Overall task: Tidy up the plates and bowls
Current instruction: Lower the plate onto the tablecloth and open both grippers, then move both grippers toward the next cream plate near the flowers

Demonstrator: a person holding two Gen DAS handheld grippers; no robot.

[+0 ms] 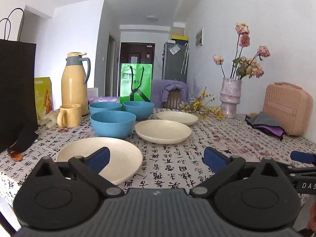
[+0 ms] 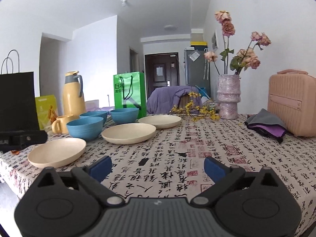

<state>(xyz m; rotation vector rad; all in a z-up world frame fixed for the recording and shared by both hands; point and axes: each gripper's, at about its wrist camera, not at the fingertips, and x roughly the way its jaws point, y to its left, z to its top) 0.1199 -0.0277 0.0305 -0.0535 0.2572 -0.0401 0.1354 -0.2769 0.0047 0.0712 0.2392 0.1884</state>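
table [image 2: 197, 144] under a calligraphy-print cloth, seen from my near edge. nothing stacked yet: three cream plates and three blue bowls lie singly, all toward 10–11 o'clock from my right tool.

plates run in a diagonal line: near plate [image 1: 102, 156] closest to me, middle plate [image 1: 163, 131] beyond it at about 1 o'clock, far plate [image 1: 177, 117] past that again. each apart from the next, none overlapping.

bowls sit in a cluster behind the near plate: front bowl [image 1: 113, 123], then back left bowl [image 1: 104, 107] and back right bowl [image 1: 138, 108] just beside each other. front bowl is close to the middle plate's rim at its 9 o'clock; touching or not, i cannot tell.

clutter at the bowls' 9 o'clock: yellow mug [image 1: 69, 115], thermos [image 1: 74, 83], black bag [image 1: 16, 92]. vase [image 2: 228, 96] and pink case [image 2: 292, 102] well off at 2 o'clock.

my left gripper [image 1: 156, 158] is spread wide, nothing between the blue pads; its left pad overlaps the near plate's rim in view, contact unclear. my right gripper [image 2: 157, 166] likewise spread, empty, over bare cloth.

judgement: first step is picking the near plate. it is shallow with a low rim, so i'd come in low, one pad under the lip and one over, pinch the near rim, lift level, and set it onto the middle plate. plates first, bowls nested after. watch the front bowl when swinging across.
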